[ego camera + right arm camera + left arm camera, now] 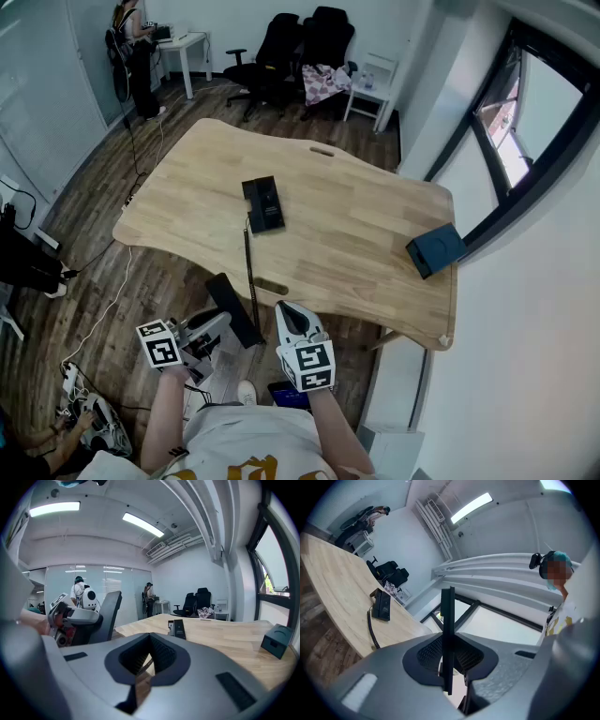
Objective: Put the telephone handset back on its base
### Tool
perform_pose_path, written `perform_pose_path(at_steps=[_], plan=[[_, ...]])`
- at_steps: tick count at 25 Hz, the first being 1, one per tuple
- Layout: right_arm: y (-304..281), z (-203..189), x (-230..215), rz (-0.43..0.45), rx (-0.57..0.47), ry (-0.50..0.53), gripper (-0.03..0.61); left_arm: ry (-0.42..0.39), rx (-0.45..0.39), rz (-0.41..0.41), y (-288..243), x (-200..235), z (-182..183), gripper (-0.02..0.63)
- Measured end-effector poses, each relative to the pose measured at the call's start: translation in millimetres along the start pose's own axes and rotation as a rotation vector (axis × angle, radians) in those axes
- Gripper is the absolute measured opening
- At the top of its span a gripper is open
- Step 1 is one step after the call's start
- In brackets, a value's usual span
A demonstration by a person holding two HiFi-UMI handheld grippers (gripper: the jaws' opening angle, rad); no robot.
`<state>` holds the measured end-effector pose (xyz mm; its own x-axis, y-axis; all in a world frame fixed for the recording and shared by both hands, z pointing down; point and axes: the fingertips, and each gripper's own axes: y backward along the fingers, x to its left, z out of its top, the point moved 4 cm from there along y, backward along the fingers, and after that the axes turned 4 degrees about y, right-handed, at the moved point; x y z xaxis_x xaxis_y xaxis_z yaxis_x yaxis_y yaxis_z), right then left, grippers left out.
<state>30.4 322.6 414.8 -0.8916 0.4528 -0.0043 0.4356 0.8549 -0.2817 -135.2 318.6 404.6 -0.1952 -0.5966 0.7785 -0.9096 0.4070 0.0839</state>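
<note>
The black telephone base [265, 204] lies flat near the middle of the wooden table [356, 225]. Its coiled cord [248, 262] runs over the near table edge down to the black handset [228, 298]. My left gripper [217, 326] is shut on that handset below the table edge, in front of the person. In the left gripper view the handset [447, 634] stands edge-on between the jaws, with the base [383, 605] far off to the left. My right gripper [291, 311] hangs beside it, shut and empty. The right gripper view shows the base [177, 628] ahead and the handset [104, 613] at left.
A dark blue box [436, 249] sits at the table's right edge by the window. Office chairs [291, 47] and a small white table [370, 92] stand beyond the far edge. A person [131, 52] stands at a desk at back left. Cables lie on the floor [94, 319].
</note>
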Motion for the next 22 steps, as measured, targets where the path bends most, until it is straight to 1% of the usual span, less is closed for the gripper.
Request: perform_pose_path(at_steps=[3,6,11,15,18,22], plan=[[3.5,-1.2,1.1,0.009,0.001,0.002,0.006,0.0,0.005,0.015,0.3,0.4,-4.4,0.069],[9.7,-1.5,-0.6,0.011,-0.002,0.003,0.006,-0.019,0.023,0.04,1.2,0.3,-8.5,0.069],[18.5,-3.2,-10.3,0.012,-0.01,-0.005,0.006,-0.015,0.01,0.046,-4.6,-3.6,-9.4,0.069],[25.7,-5.0,-22.6,0.012,-0.032,-0.053,0.006,0.005,0.047,0.059,-13.5,-3.6,-16.3,0.069],[32.1,-5.4,-34.5,0.003,-0.047,-0.073,0.006,0.012,0.053,0.08,-19.0,-2.4,-19.2,0.069],[34.6,-10.6,-56.5,-0.026,-0.056,-0.104,0.006,0.014,0.068,0.087,-32.3,1.4,-19.0,0.069]])
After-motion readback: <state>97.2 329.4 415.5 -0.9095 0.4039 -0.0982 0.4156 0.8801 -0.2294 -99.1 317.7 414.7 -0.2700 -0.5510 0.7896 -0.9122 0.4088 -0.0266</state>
